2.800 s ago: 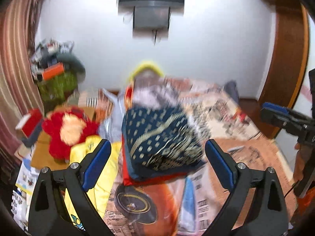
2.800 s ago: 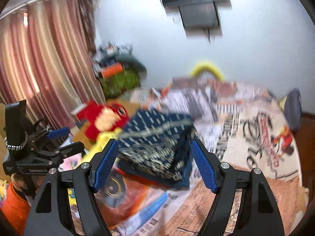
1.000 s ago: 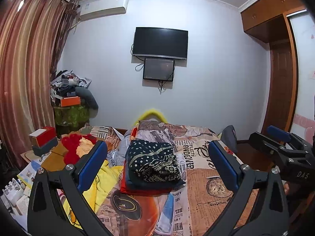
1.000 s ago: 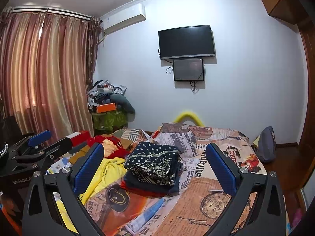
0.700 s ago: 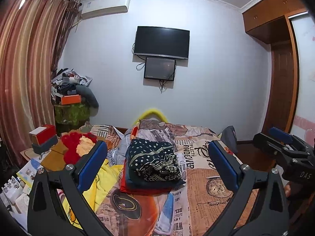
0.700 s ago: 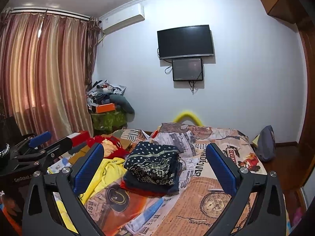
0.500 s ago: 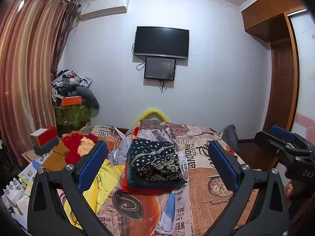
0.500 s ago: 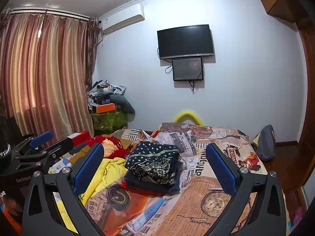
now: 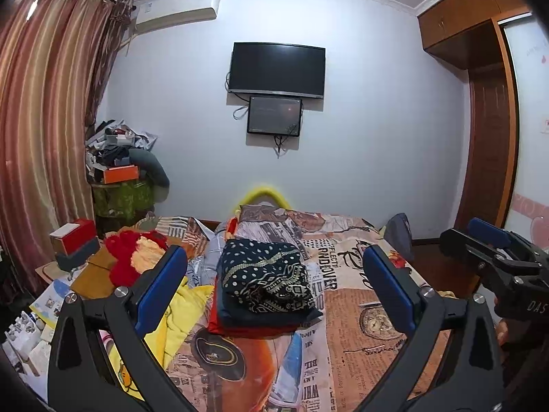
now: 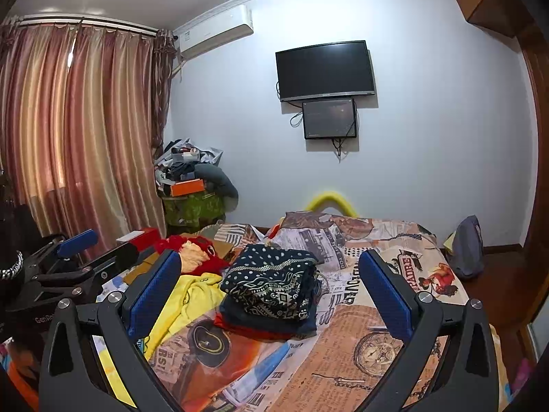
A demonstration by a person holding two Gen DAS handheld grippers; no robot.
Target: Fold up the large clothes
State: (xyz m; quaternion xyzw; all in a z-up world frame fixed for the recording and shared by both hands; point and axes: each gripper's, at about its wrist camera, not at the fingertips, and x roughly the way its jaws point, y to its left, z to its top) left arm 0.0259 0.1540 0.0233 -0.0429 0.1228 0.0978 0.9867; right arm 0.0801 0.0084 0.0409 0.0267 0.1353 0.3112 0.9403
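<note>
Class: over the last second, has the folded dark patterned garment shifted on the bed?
No. The dark patterned garment still lies on the red cloth, in line below the wall television.

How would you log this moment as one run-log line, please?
left gripper: open, empty | right gripper: open, empty | folded navy patterned garment: atop stack on bed | phase: hovering clear

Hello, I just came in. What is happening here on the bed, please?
A person holds two grippers above a bed, and both are open and empty. The left gripper and the right gripper hang apart from the folded pile, a dark patterned cloth on top of blue and red ones. A yellow garment lies unfolded beside the pile, untouched.
</note>
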